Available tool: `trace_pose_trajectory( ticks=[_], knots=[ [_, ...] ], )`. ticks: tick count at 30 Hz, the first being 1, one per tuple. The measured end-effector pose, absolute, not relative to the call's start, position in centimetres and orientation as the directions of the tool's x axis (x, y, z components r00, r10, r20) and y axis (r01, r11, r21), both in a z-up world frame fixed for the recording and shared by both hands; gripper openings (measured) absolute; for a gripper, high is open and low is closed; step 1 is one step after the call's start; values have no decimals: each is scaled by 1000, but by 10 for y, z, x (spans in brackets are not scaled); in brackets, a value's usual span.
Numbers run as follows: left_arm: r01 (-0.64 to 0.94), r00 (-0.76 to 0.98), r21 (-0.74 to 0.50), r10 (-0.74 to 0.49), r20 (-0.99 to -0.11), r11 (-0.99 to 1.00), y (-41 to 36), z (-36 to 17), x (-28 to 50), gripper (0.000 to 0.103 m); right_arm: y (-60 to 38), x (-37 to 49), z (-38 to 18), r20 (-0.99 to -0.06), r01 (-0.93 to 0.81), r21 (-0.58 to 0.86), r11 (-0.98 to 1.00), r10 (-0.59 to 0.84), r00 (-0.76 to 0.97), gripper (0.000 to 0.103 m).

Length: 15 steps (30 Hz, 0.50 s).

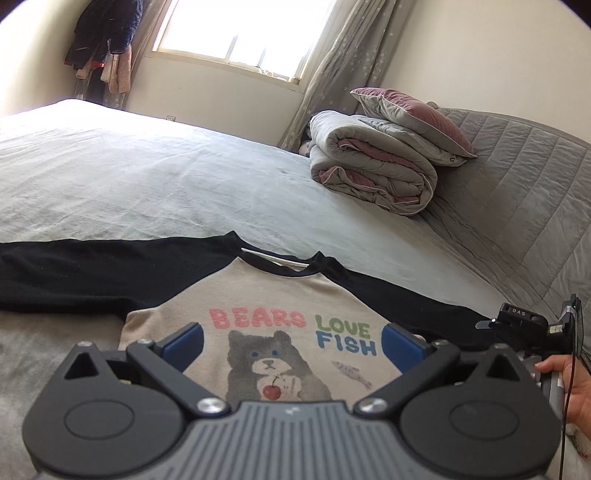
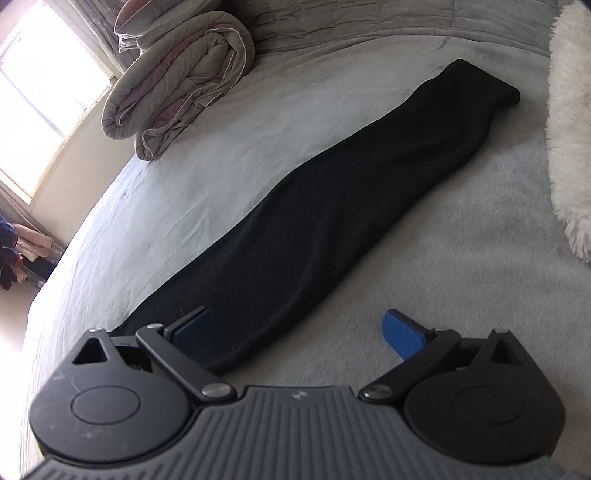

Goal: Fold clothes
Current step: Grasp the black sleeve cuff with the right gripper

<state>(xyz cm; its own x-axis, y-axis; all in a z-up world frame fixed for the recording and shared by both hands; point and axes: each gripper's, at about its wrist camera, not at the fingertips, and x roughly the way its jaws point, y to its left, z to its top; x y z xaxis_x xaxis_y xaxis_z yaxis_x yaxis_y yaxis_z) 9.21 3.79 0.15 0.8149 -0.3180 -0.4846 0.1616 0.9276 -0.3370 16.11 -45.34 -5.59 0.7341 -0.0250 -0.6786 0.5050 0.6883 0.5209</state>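
Both spread wide and empty, the left hand-held gripper [image 1: 291, 345] hovers over the limp, light shirt [image 1: 280, 347] lying flat on the bed [image 1: 155, 184], while the right hand-held gripper [image 2: 299, 332] faces its black sleeve [image 2: 332, 206], probably best pinched at the cuff.

Rolled grey-and-mauve duvet [image 1: 373, 166] sitting on the grey bed [image 1: 147, 177], pillow [image 1: 413, 118] resting on top, sunlit window [image 1: 243, 29] glowing, clothes [image 1: 103, 40] hanging in the corner.

Blown-out window [image 1: 243, 33] glare; perhaps soft edges.

left tongs [image 1: 291, 343] wide apart over bear shirt [image 1: 280, 306], flat on bed [image 1: 147, 177] w/ sleeves out.
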Motion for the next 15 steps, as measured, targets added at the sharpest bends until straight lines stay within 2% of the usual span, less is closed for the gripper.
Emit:
trace_pose_trajectory(
  ticks=[4, 8, 12, 14, 15],
  knots=[
    [136, 823, -350, -302, -481, 927, 45, -1, 95, 103, -461, 170, -57, -662, 542, 538, 646, -74, 746, 96],
    [140, 824, -360, -310, -474, 923, 47, -4, 96, 103, -467, 183, -60, -638, 562, 541, 625, -130, 759, 79],
    [136, 813, -409, -338, -475, 902, 53, -9, 100, 103, -471, 186, -63, -616, 563, 567, 600, -145, 774, 68],
    [123, 806, -431, -343, -482, 894, 56, -12, 102, 103, -473, 188, -62, -619, 568, 565, 599, -148, 772, 52],
    [115, 806, -437, -341, -484, 892, 57, -13, 103, 103, -474, 189, -62, -623, 573, 562, 596, -150, 768, 40]
  ],
)
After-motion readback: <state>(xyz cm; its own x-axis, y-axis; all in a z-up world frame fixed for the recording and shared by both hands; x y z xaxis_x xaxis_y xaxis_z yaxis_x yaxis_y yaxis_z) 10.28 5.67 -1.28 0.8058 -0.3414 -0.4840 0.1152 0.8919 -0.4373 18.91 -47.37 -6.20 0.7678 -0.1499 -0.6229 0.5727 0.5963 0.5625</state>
